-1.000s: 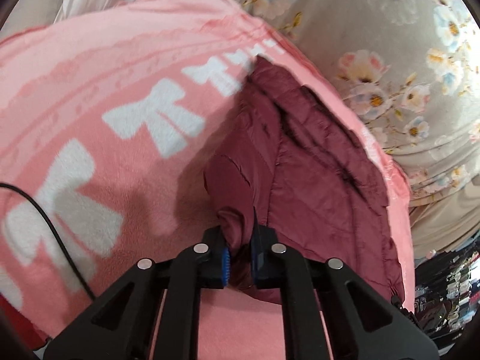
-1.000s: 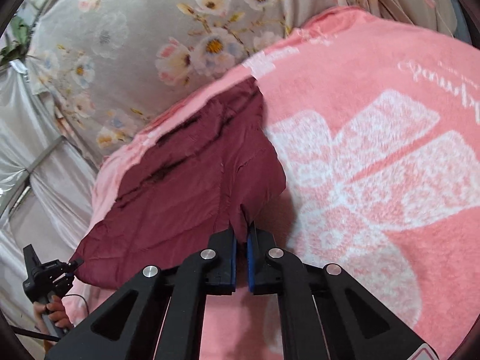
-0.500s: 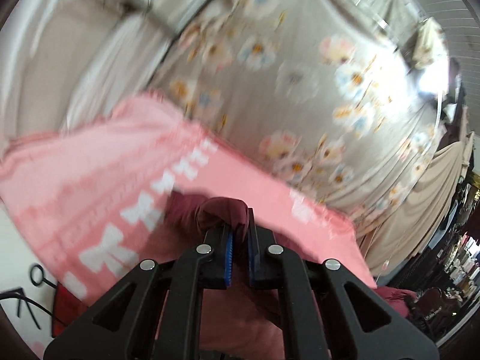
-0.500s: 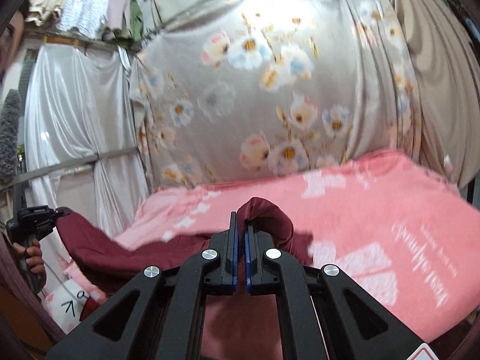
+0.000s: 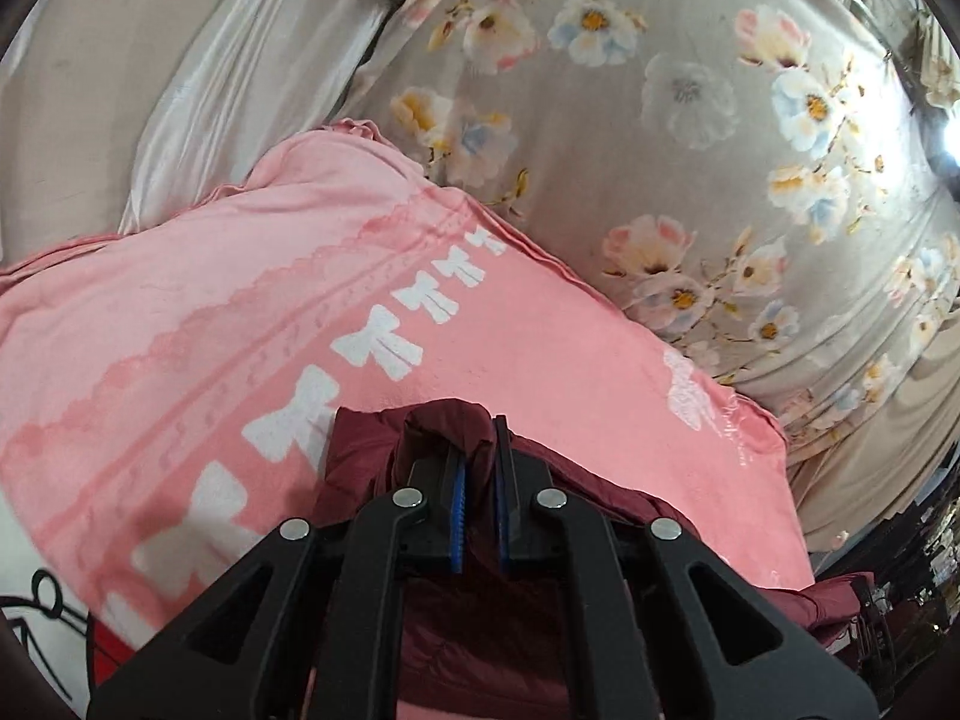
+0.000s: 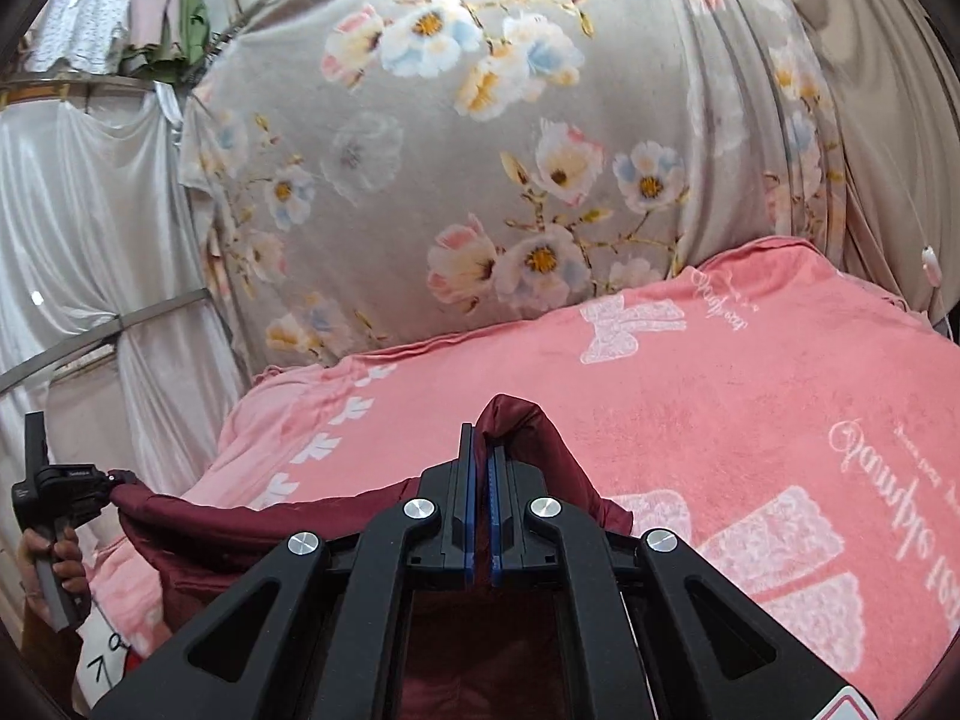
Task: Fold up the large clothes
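A dark maroon padded garment (image 5: 480,630) hangs between my two grippers above a pink blanket (image 5: 240,312) with white bows. My left gripper (image 5: 478,468) is shut on a bunched corner of the garment (image 5: 447,420). My right gripper (image 6: 482,468) is shut on another corner (image 6: 528,426), and the garment (image 6: 270,522) stretches left to the other gripper (image 6: 60,480), held in a hand. The garment's lower part is hidden under the gripper bodies.
The pink blanket (image 6: 720,408) covers a bed-like surface. A grey floral sheet (image 6: 480,150) hangs behind it, as does a white satin curtain (image 6: 78,228). Clothes hang at the upper left (image 6: 120,18). Dark clutter sits at the right edge (image 5: 912,528).
Both grippers have lifted the garment off the blanket, where it lay spread out a second ago. The views have tilted up toward the floral sheet, and the garment now hangs between them.
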`<state>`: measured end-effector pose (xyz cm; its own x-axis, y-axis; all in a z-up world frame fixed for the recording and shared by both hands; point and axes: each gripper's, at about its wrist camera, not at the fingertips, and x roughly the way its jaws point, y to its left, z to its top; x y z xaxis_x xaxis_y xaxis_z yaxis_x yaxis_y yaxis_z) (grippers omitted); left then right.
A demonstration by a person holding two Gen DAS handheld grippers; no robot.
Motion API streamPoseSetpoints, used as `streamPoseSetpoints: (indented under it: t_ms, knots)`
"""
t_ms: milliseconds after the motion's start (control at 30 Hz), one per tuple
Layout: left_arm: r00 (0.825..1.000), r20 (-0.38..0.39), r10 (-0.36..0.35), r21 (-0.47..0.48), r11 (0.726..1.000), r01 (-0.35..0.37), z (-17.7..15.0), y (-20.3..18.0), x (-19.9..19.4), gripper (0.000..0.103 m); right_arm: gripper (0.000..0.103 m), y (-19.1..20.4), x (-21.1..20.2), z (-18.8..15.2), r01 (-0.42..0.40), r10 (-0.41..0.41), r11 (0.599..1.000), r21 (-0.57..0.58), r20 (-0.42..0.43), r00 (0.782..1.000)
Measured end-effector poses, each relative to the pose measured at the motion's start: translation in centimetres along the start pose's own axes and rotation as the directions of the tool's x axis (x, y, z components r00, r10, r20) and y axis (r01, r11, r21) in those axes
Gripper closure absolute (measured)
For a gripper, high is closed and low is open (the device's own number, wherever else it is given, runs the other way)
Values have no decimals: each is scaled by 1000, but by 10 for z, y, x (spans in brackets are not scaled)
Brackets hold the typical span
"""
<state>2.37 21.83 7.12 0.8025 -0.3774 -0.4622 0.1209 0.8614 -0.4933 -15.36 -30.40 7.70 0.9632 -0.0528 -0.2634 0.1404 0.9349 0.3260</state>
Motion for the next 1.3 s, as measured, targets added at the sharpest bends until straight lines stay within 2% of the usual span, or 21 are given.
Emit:
streamPoseSetpoints:
  t_ms: [300,567,933,1300]
  knots:
    - [992,-40,123,75,990,-120,7,-11,90,97,101,-22,92,-9,99,-93,993,56,-106,990]
    - [976,-90,196,116,976,-186,6,-15,155,97,101,-37,145,-19,176,-160,981,80,-173,972]
    - [950,-182,254,126,964,-234,-10,-1,220,96,101,-54,195,-43,231,-205,971,60,-291,935]
    - [940,-213,268,135,961,-243,-29,9,248,94,101,-64,221,-64,283,-247,958,39,-388,888]
